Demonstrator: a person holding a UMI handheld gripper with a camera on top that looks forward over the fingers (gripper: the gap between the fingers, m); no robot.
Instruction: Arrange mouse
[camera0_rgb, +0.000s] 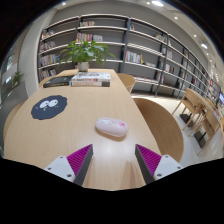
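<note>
**Mouse not yet picked up; the arranging is all still ahead**

The gripper (112, 160) hangs above the near end of the wooden worktop (60, 135) with its fingers spread wide and nothing between them. The white mouse (111, 126) lies on the bare wood just ahead of the fingers, roughly in line with the gap, apart from both pads. Well to its left and a little farther off sits a round dark mouse pad (48, 107); the two do not touch. Judging by the task, the mouse likely belongs on that pad, so none of the work looks done: approach, grasp, carry and set-down all remain. Beyond, at the far end, stand books (89, 79) and a potted plant (84, 50), clear of the path.
</note>
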